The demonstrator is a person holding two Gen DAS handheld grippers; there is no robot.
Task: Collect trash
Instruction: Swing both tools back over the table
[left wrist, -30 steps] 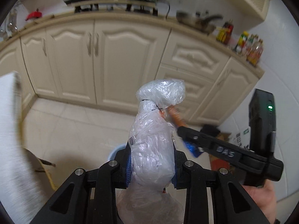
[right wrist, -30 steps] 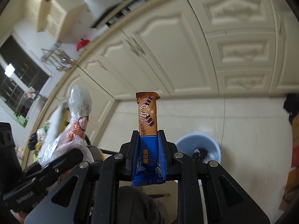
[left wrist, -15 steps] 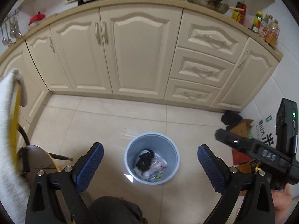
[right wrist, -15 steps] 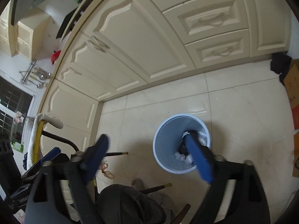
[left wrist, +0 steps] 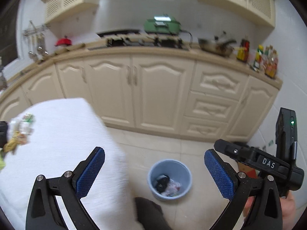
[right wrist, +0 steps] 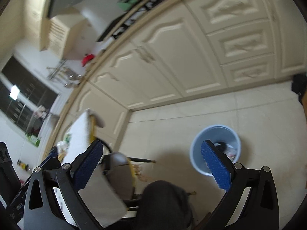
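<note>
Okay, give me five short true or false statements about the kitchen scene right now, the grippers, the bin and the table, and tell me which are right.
1. The left gripper holds a clear plastic bag. False: its jaws stand wide apart with nothing between them.
2. The blue bin stands on the tiled floor in front of the cabinets and has trash in it. True.
3. The right gripper is clamped on a snack wrapper. False: it is open and empty.
4. Some litter lies on the white-covered table, at the left of the left wrist view. True.
5. The bin is tipped on its side. False: it stands upright, mouth up.
</note>
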